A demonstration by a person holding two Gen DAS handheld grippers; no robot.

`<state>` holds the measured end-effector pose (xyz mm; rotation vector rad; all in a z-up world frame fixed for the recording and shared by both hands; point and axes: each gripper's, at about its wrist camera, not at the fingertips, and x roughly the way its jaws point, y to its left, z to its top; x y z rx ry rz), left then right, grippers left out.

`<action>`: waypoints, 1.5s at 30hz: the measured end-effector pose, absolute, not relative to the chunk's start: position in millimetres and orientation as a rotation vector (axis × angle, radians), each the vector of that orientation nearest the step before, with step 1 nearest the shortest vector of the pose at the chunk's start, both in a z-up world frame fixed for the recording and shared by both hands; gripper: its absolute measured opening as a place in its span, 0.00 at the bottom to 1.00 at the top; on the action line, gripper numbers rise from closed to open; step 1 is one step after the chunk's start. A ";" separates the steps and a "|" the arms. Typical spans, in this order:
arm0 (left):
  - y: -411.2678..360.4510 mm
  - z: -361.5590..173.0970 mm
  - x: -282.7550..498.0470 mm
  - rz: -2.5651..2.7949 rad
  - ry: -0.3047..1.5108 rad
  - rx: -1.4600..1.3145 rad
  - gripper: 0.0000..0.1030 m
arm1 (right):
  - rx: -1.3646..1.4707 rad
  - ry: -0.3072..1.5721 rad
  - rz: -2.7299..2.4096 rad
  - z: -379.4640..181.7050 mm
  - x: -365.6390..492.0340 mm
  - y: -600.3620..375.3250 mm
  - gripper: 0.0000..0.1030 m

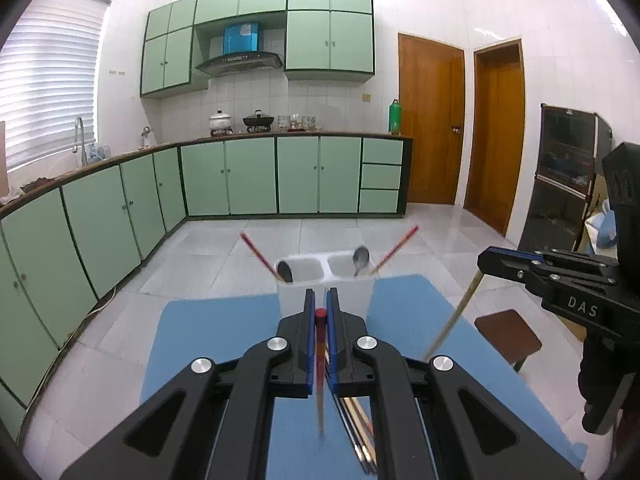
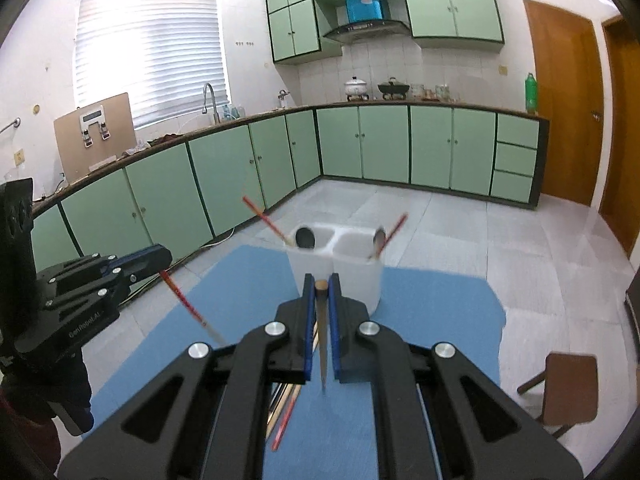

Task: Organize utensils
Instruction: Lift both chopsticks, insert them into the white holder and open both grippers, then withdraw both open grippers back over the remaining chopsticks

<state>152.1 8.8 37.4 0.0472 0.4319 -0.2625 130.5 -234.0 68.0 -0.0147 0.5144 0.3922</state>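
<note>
The lower tip of the red chopstick (image 1: 320, 364) is blurred where it hangs below the left gripper (image 1: 320, 308). In the right wrist view, the tip of the brown chopstick (image 2: 322, 344) is likewise smeared beneath the right gripper (image 2: 321, 292). A loose bundle of chopsticks (image 1: 360, 432) on the blue mat (image 1: 208, 340) is largely hidden behind the gripper linkage at 6 o'clock, so their number cannot be counted. The spoon handles are concealed inside the white holder (image 1: 326, 280). A brown stool (image 2: 568, 388) is cut off at 4 o'clock.
</note>
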 end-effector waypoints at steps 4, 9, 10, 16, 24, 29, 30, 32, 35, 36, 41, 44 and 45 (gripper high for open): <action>10.3 52.3 169.9 -0.279 0.415 0.026 0.05 | -0.028 0.491 0.395 91.0 148.3 -231.8 0.06; 9.6 85.4 189.5 -0.292 0.335 0.015 0.05 | -0.029 0.428 0.407 127.1 168.3 -233.8 0.06; 9.2 91.4 193.0 -0.291 0.320 0.016 0.05 | -0.027 0.411 0.407 136.5 174.7 -233.6 0.06; -0.3 133.5 232.9 -0.255 0.193 0.037 0.05 | -0.012 0.323 0.380 176.8 219.3 -233.3 0.06; -20.3 122.8 301.6 -0.206 0.182 0.055 0.05 | 0.001 0.351 0.322 155.2 290.4 -232.6 0.06; -25.1 83.8 336.2 -0.213 0.269 0.047 0.05 | 0.033 0.442 0.332 116.9 316.1 -232.0 0.06; -24.8 77.2 341.2 -0.214 0.289 0.043 0.05 | 0.030 0.454 0.333 111.1 317.3 -229.1 0.06; -25.3 63.2 349.3 -0.221 0.340 0.040 0.05 | 0.010 0.487 0.333 98.9 321.7 -223.4 0.07; -22.1 50.0 350.5 -0.225 0.377 0.038 0.10 | -0.003 0.504 0.326 87.6 320.4 -220.1 0.08; -21.3 48.5 349.9 -0.226 0.383 0.041 0.16 | -0.001 0.505 0.324 86.7 319.8 -220.5 0.12; -15.4 55.6 332.6 -0.231 0.367 0.046 0.28 | 0.026 0.469 0.291 95.0 303.0 -230.6 0.31; -12.2 63.5 315.9 -0.223 0.354 0.053 0.40 | 0.028 0.432 0.264 102.4 282.6 -238.7 0.42; -10.8 65.8 309.6 -0.222 0.352 0.053 0.43 | 0.027 0.425 0.260 102.8 277.6 -240.8 0.45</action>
